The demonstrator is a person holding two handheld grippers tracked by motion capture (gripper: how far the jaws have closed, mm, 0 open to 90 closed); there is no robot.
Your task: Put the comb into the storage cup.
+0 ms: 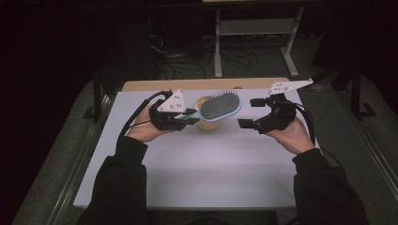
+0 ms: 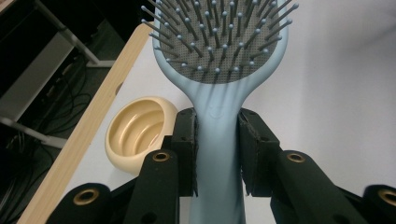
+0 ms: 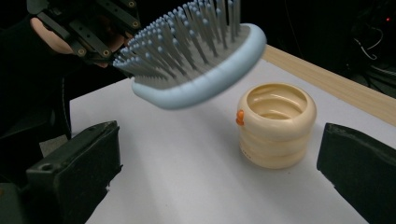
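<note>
Nearest, left gripper clamped on the handle of a pale blue brush, pads pressing both sides, bristles up. Brush head held in the air above the white table. Right gripper beside it, jaws spread, holding nothing. Farther back, under the brush head, cream cup upright on the table.

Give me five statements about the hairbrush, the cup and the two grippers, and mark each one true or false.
1. The left gripper is shut on the hairbrush handle. True.
2. The brush bristles point down at the table. False: they point up.
3. The right gripper holds the cream cup. False: its jaws are open and empty.
4. The cup stands upright on the table. True.
5. The hairbrush lies inside the cup. False: it is held in the air above it.
</note>
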